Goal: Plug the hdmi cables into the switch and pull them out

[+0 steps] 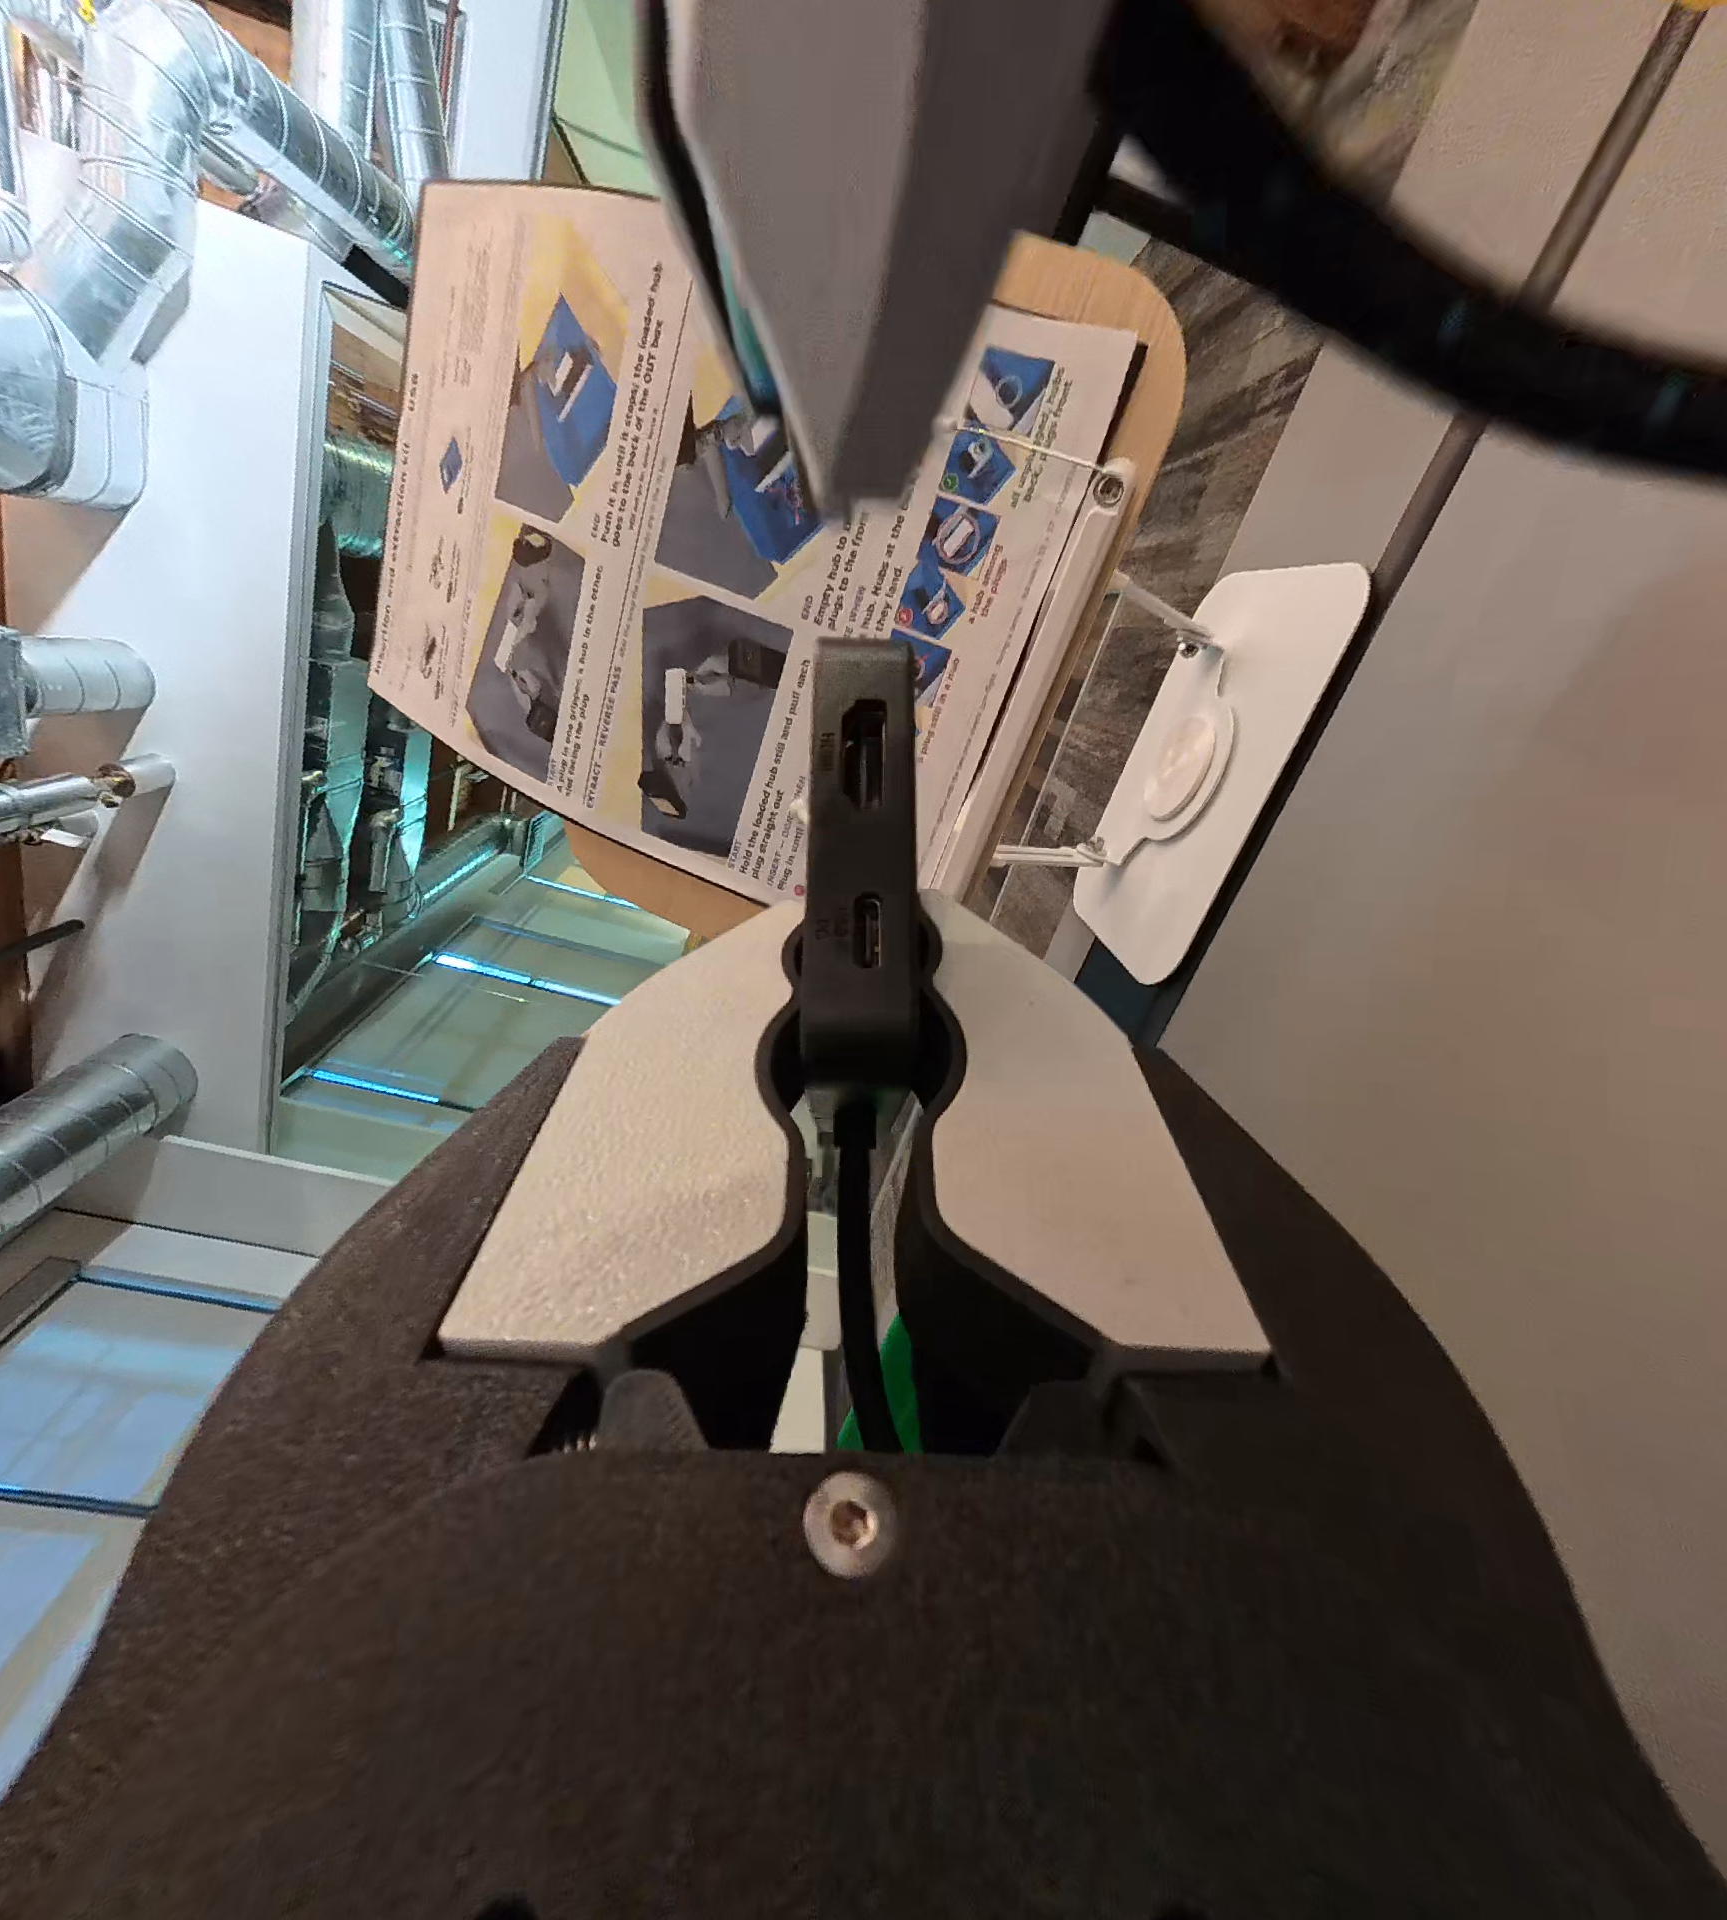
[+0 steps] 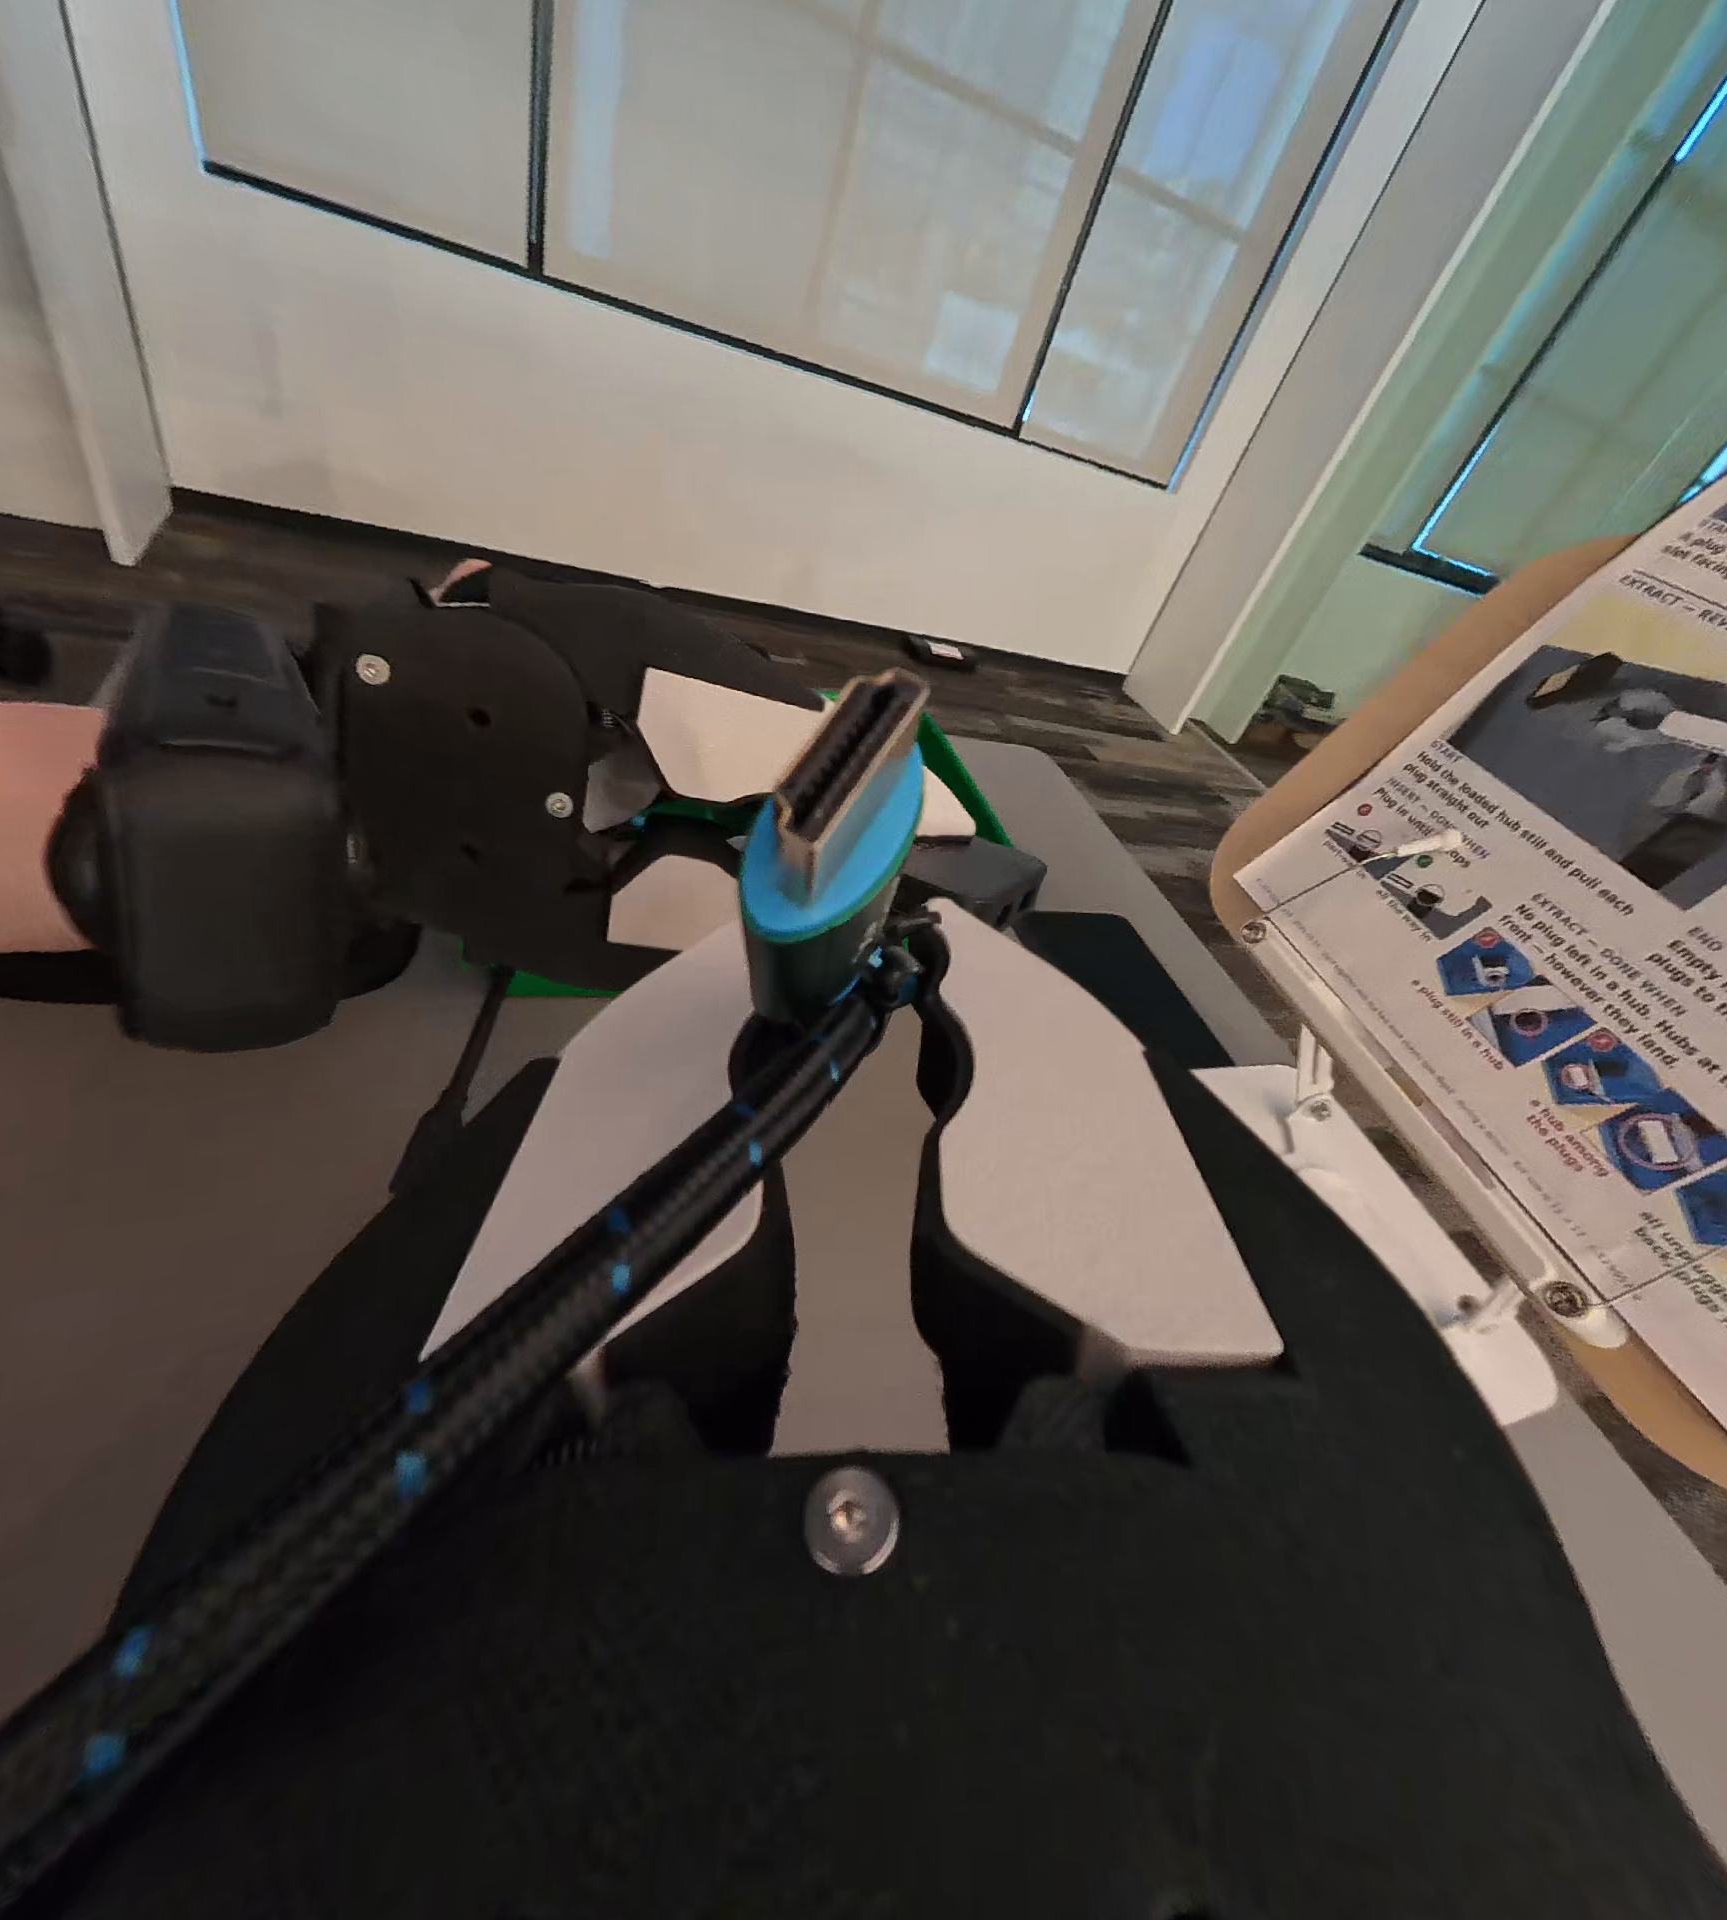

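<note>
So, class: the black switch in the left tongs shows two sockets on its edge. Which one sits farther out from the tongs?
The larger HDMI socket, clear of the tongs; the smaller socket sits between the fingertips.

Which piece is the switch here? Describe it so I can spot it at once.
In the left wrist view, look between the two grey pads of the left tongs. Clamped there is the switch, a slim black block with empty ports facing the camera and a thin black lead trailing from its rear.
</note>
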`<state>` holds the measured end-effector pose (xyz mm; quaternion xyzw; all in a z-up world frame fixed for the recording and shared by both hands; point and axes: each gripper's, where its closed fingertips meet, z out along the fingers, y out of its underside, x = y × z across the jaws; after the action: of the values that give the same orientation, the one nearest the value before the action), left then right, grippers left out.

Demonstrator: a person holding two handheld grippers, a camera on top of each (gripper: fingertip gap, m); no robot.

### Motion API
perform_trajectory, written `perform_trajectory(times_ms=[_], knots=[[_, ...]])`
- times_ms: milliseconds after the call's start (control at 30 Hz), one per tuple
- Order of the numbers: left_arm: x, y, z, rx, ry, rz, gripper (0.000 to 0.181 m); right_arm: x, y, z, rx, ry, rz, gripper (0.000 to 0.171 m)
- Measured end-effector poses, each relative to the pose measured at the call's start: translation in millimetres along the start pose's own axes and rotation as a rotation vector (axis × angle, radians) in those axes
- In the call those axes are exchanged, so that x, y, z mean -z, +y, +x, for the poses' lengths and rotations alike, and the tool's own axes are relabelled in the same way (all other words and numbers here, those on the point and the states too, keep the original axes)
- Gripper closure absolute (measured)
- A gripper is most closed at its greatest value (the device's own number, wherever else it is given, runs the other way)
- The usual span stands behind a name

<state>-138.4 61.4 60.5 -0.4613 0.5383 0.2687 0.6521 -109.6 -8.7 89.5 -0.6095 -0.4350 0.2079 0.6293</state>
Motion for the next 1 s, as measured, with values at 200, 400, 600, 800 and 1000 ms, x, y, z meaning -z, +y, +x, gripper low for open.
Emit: perform_trajectory(times_ms=[200,400,600,800,1000], knots=[[3,-1,2,-0.008,0.013,-0.028,0.168,-16,4,-4,0.062,0.093,-0.003,0.149],[5,-4,3,0.000,0.026,-0.029,0.168,-21,8,1,0.077,0.161,0.017,0.149],[6,-3,3,0.025,0.040,-0.036,0.168,-21,9,3,0.075,0.184,0.037,0.149],[7,-3,2,0.015,0.024,-0.049,0.168,-21,11,9,0.034,0.229,0.017,0.149],[6,-3,9,0.052,0.074,-0.050,0.168,-21,16,11,-0.030,0.230,-0.040,0.149]])
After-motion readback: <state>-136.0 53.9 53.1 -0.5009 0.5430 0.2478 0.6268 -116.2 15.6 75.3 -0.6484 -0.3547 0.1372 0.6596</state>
